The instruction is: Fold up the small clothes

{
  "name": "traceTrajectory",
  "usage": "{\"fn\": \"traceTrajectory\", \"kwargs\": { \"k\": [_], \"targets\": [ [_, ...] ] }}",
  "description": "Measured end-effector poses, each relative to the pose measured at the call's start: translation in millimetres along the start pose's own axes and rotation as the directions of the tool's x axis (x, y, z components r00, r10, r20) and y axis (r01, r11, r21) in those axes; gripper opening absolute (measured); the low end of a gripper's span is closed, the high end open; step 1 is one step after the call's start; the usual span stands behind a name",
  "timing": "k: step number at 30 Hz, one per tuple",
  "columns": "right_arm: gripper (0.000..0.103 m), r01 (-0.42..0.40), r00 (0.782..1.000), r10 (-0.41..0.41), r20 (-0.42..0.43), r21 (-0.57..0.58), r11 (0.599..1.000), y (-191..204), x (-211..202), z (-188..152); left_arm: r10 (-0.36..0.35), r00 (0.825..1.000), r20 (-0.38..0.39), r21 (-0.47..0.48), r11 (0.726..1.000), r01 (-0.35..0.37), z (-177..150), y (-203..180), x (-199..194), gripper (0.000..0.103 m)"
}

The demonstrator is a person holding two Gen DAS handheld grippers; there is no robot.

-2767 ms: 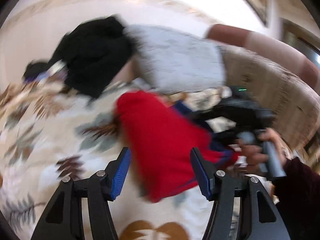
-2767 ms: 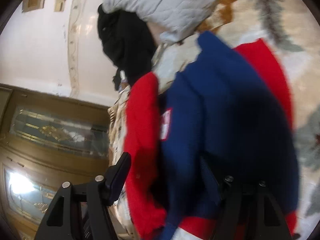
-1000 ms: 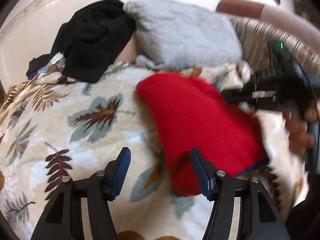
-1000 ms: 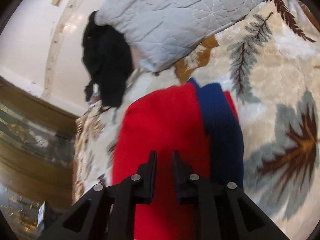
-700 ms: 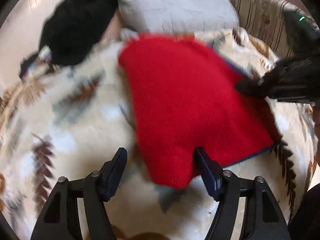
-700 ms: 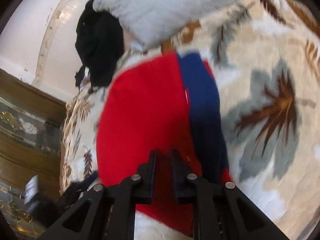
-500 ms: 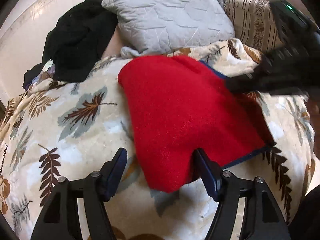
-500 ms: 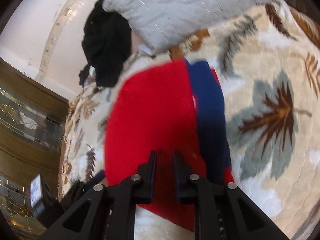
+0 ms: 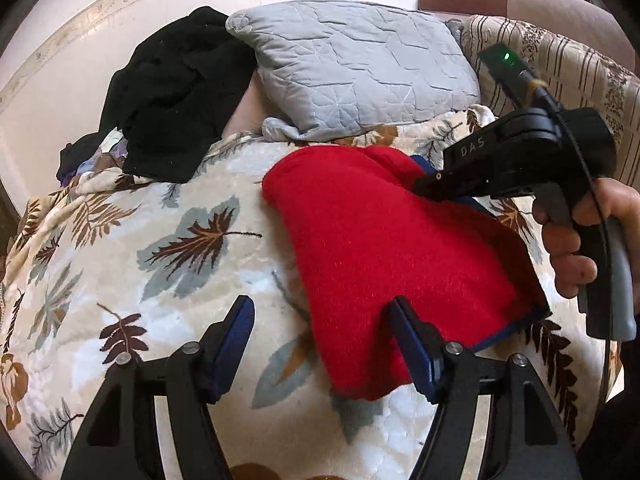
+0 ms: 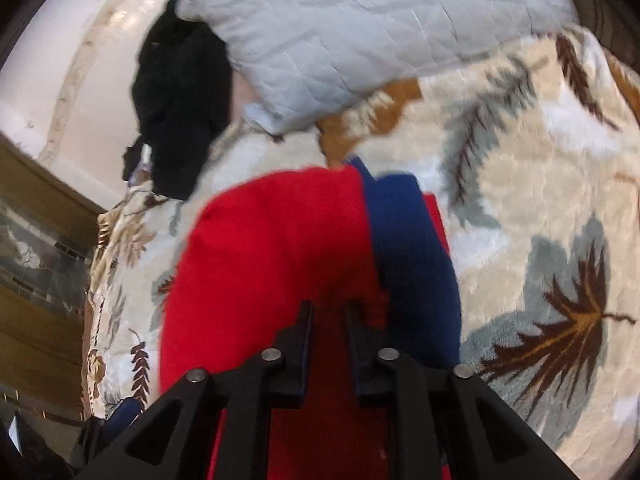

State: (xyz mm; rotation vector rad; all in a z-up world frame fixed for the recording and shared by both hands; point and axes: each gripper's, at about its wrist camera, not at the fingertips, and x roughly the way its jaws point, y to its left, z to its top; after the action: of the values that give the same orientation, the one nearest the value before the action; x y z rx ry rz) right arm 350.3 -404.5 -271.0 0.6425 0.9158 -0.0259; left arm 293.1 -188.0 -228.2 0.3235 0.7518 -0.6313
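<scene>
Left gripper stands wide, its jaws having just been opening, the near end of the red garment between its fingers, unpressed. Right gripper is nearly closed, jaws pressed onto the garment's top. It lies folded on the leaf-patterned blanket, near its far edge, below the grey pillow and black clothes.
</scene>
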Motion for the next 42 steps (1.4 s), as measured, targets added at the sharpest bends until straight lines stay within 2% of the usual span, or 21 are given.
{"fn": "traceTrajectory", "kwargs": {
  "k": [3, 6, 9, 13, 17, 19, 21, 25, 27, 29, 31, 32, 35, 37, 39, 40, 42],
  "targets": [
    [0.019, -0.067, 0.998, 0.068, 0.011, -0.054, 0.996, 20, -4, 3, 0.002, 1.0, 0.008, -0.004, 1.0, -0.002, 1, 0, -3, 0.072],
    [0.019, -0.125, 0.992, 0.124, -0.018, -0.071, 0.99, 35, 9, 10, 0.006, 1.0, 0.012, -0.014, 1.0, -0.005, 2, 3, -3, 0.072],
    [0.019, -0.115, 0.991, 0.108, -0.075, -0.095, 0.989, 42, 37, 10, 0.021, 1.0, -0.004, -0.013, 1.0, -0.021, 2, 5, 3, 0.072],
    [0.021, -0.119, 0.989, 0.113, -0.097, -0.06, 0.991, 34, 55, 9, 0.024, 1.0, -0.02, -0.015, 1.0, -0.025, 2, 8, 11, 0.072],
    [0.021, -0.082, 0.994, 0.077, -0.071, -0.077, 0.994, 31, 26, 7, 0.009, 1.0, 0.007, -0.04, 0.999, -0.009, 8, 18, 2, 0.072],
    [0.021, -0.047, 0.998, 0.043, -0.039, -0.097, 0.994, 29, 9, 2, -0.003, 0.999, 0.038, -0.089, 0.996, 0.007, 13, 30, -6, 0.072],
    [0.021, 0.023, 1.0, -0.025, -0.018, -0.114, 0.993, 25, -7, -4, -0.002, 0.998, 0.07, -0.171, 0.985, 0.014, 20, 49, -13, 0.072],
    [0.022, 0.104, 0.994, -0.108, -0.028, -0.106, 0.989, 11, -26, -21, 0.027, 0.998, 0.048, -0.239, 0.971, -0.015, 26, 64, 3, 0.072],
    [0.023, 0.112, 0.992, -0.117, -0.044, -0.11, 0.988, 4, -21, -31, 0.035, 0.999, -0.001, -0.218, 0.975, -0.034, 24, 56, 22, 0.072],
    [0.024, 0.12, 0.991, -0.126, -0.042, -0.119, 0.986, 2, -15, -39, 0.087, 0.992, -0.091, -0.131, 0.986, -0.099, 18, 37, 51, 0.072],
    [0.024, 0.134, 0.99, -0.14, -0.027, -0.157, 0.979, 8, -17, -41, 0.147, 0.986, -0.082, -0.084, 0.985, -0.154, 13, 28, 57, 0.073],
    [0.024, 0.134, 0.99, -0.14, -0.027, -0.157, 0.978, 9, -17, -42, 0.154, 0.985, -0.076, -0.073, 0.985, -0.159, 14, 27, 55, 0.072],
    [0.024, 0.115, 0.993, -0.116, -0.003, -0.114, 0.987, 5, -31, -44, 0.116, 0.991, -0.061, -0.125, 0.985, -0.123, 18, 37, 42, 0.072],
    [0.024, 0.1, 0.995, -0.098, 0.023, -0.101, 0.99, 2, -40, -45, 0.097, 0.995, -0.016, -0.153, 0.983, -0.099, 21, 41, 30, 0.072],
    [0.023, 0.096, 0.995, -0.096, 0.004, -0.093, 0.991, -1, -35, -48, 0.074, 0.997, 0.039, -0.152, 0.986, -0.067, 24, 37, 20, 0.072],
    [0.024, 0.103, 0.994, -0.105, -0.024, -0.089, 0.991, -4, -27, -50, 0.067, 0.997, 0.034, -0.136, 0.989, -0.062, 25, 32, 23, 0.072],
    [0.025, 0.116, 0.993, -0.119, -0.023, -0.103, 0.988, -3, -19, -52, 0.077, 0.997, -0.033, -0.071, 0.994, -0.079, 19, 20, 40, 0.073]
  ]
}}
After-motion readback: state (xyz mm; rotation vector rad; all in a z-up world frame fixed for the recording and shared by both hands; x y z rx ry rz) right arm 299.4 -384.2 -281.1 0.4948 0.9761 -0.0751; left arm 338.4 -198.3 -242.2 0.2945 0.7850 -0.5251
